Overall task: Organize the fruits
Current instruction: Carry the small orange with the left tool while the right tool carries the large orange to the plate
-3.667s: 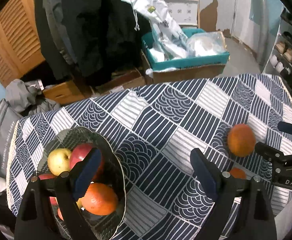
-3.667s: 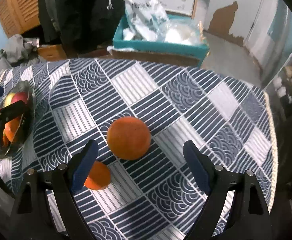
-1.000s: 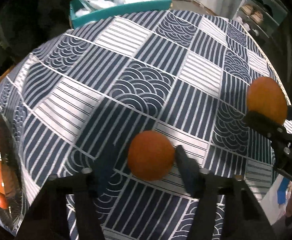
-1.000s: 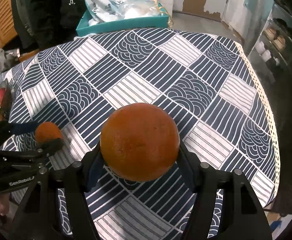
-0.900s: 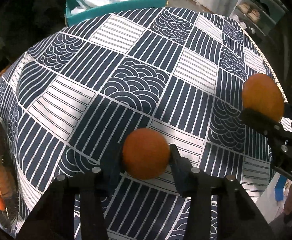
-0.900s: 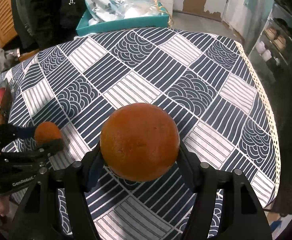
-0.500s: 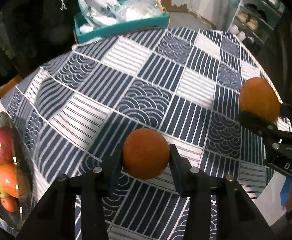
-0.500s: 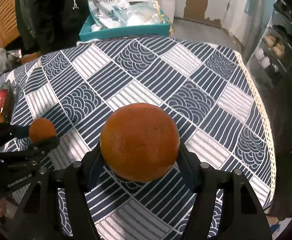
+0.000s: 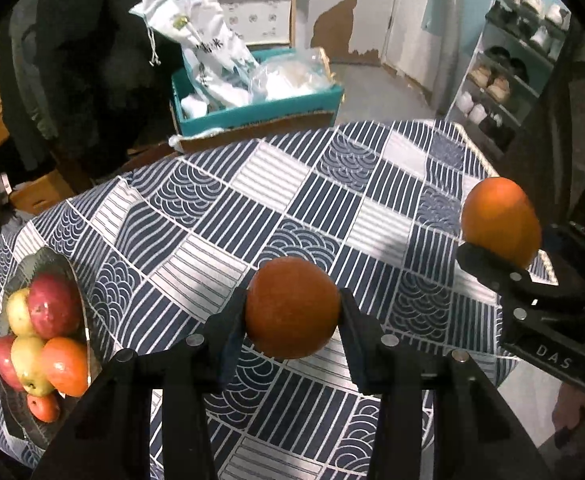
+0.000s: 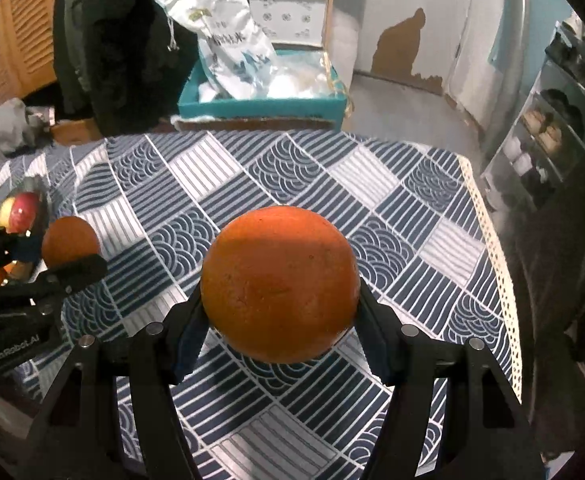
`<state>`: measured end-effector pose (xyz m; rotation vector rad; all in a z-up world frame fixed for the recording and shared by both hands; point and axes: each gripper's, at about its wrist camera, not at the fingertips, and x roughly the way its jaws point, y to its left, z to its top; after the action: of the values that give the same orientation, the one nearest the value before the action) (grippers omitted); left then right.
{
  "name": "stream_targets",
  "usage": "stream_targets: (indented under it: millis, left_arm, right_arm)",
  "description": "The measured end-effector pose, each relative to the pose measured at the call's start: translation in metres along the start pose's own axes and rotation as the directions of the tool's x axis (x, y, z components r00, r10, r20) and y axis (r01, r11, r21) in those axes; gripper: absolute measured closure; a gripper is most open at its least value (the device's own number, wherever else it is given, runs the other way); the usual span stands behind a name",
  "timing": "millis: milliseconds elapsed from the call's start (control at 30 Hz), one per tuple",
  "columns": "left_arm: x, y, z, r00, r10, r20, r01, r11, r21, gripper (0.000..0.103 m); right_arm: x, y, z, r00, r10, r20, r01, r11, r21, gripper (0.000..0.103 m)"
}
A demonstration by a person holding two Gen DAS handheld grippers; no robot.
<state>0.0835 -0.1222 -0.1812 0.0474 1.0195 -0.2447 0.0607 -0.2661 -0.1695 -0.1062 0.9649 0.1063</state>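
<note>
My left gripper [image 9: 292, 316] is shut on a small orange [image 9: 292, 312] and holds it above the blue patterned tablecloth [image 9: 196, 208]. The same small orange [image 10: 70, 242] shows at the left of the right wrist view. My right gripper [image 10: 280, 300] is shut on a large orange [image 10: 278, 282], also lifted off the cloth. That large orange [image 9: 500, 220] appears at the right of the left wrist view. A glass bowl [image 9: 74, 280] at the table's left end holds red and yellow apples and oranges.
Beyond the table's far edge a teal box [image 9: 260, 110] sits on a cardboard carton with white bags in it. Dark coats [image 9: 84, 60] hang behind it. A shoe rack [image 9: 504, 76] stands at the right. The table's right edge [image 10: 492, 248] has a lace trim.
Both grippers have risen with their oranges; the table now looks farther away. The left jaws tightened on the small orange. The fruit bowl has come fully into the left view.
</note>
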Motion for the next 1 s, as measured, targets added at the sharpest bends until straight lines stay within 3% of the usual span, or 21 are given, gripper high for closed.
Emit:
stream_targets:
  millis: [667,1000]
  left_arm:
    - [-0.082,0.026,0.01,0.987,0.007,0.161,0.001,0.999,-0.05,0.058]
    - [-0.112,0.042,0.007,0.974,0.025,0.224,-0.01,0.998,-0.066,0.058]
  right_arm:
    - [-0.08,0.03,0.033,0.98,0.062,0.19,-0.053,0.997,-0.053,0.036]
    - [-0.103,0.048,0.043,0.966,0.106,0.235,-0.09,0.993,-0.08,0.036]
